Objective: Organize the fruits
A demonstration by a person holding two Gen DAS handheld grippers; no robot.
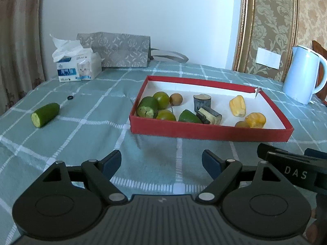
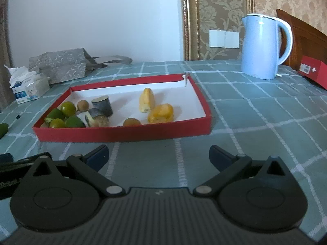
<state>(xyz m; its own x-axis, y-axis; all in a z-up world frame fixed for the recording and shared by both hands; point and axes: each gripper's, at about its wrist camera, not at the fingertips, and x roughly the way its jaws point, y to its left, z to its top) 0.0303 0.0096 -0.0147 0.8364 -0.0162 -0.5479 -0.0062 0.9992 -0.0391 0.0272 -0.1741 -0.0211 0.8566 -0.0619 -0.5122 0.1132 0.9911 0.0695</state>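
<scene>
A shallow red tray [image 1: 204, 131] [image 2: 126, 131] with a white floor sits on the checked tablecloth. It holds several green fruits [image 1: 161, 100] [image 2: 68, 108] at its left, a brown kiwi [image 1: 176, 99], two grey cut pieces [image 1: 202, 102], and yellow fruits [image 1: 237, 105] [image 2: 146, 102] at its right. A cut green cucumber piece [image 1: 45, 114] lies on the cloth left of the tray. My left gripper [image 1: 161, 163] is open and empty, in front of the tray. My right gripper [image 2: 158, 157] is open and empty, also in front of the tray.
A tissue box [image 1: 78, 67] and a grey patterned bag [image 1: 120, 50] stand at the back left. A pale blue kettle [image 2: 263, 45] stands at the back right, with a red box [image 2: 314, 72] beside it. A small black ring [image 1: 70, 97] lies near the cucumber.
</scene>
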